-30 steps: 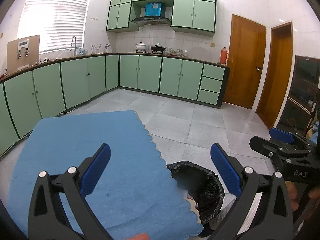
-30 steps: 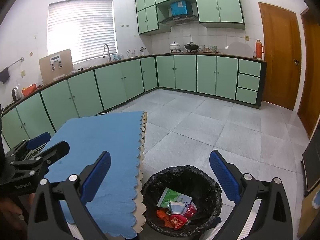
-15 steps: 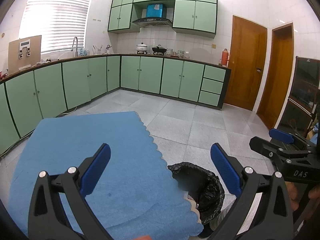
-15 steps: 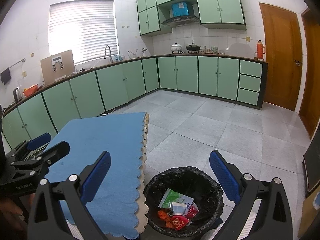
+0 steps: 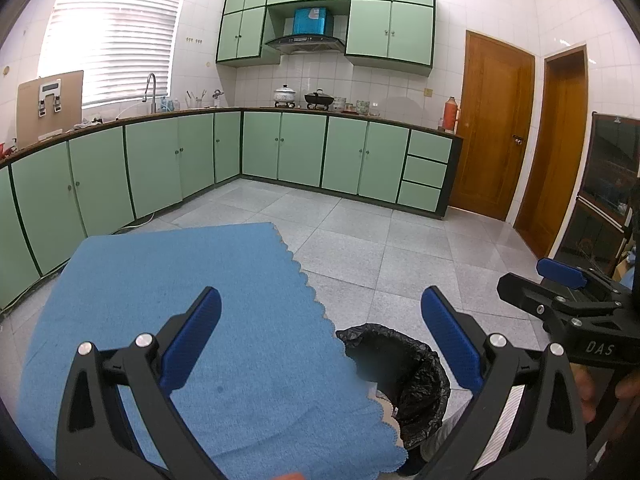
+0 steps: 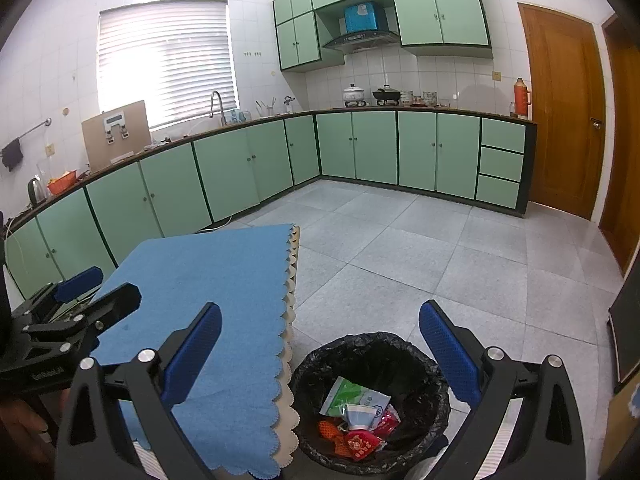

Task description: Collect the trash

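A bin lined with a black bag [image 6: 370, 398] stands on the floor beside the table; in it lie several wrappers [image 6: 358, 420], green, white and red. My right gripper [image 6: 320, 352] hovers open above the bin with nothing between its fingers. My left gripper [image 5: 320, 336] is open and empty over the blue tablecloth [image 5: 192, 320], and the bin [image 5: 400, 380] shows at the cloth's right edge. Each gripper appears in the other's view: the right gripper [image 5: 568, 292] at the right, the left gripper [image 6: 76, 304] at the left. An orange sliver [image 5: 290, 476] peeks in at the bottom edge.
The table under the blue scalloped cloth [image 6: 224, 300] fills the lower left. Green cabinets [image 5: 304, 152] line the far walls, with a sink, pots and a red thermos on the counter. Wooden doors [image 5: 496, 128] stand at the right. Grey floor tiles [image 6: 440, 264] stretch beyond the bin.
Both grippers have tilted up or risen slightly, so the table and bin sit a little lower in view. Both stay open and empty.
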`<state>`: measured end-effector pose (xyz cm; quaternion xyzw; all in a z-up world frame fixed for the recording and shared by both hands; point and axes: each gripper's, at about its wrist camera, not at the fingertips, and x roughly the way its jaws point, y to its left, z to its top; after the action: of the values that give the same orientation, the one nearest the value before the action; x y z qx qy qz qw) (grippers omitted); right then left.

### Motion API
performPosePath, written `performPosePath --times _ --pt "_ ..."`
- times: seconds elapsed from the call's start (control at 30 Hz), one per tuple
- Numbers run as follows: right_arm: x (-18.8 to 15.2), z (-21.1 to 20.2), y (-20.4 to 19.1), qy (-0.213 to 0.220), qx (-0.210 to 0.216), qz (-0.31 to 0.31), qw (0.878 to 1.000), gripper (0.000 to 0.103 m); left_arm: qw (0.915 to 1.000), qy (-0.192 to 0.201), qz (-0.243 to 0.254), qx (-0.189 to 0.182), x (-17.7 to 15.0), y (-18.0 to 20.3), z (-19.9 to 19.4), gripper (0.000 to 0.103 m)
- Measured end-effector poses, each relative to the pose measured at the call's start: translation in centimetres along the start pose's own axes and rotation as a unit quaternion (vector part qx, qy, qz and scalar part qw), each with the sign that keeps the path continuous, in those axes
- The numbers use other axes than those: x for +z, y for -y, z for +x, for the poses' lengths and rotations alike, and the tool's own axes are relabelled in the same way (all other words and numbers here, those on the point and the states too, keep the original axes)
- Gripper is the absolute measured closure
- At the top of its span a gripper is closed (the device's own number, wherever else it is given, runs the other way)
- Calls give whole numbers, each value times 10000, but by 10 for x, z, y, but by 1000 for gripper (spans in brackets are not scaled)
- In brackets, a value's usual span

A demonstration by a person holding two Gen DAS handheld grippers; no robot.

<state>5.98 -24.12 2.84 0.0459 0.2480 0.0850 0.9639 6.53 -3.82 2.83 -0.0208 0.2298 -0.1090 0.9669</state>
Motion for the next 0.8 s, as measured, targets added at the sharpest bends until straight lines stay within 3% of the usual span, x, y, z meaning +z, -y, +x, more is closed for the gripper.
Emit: performPosePath --times 0.8 --pt "-1 2 3 -37 -18 -8 10000 6 9999 -57 -90 -79 -1 -1 6 6"
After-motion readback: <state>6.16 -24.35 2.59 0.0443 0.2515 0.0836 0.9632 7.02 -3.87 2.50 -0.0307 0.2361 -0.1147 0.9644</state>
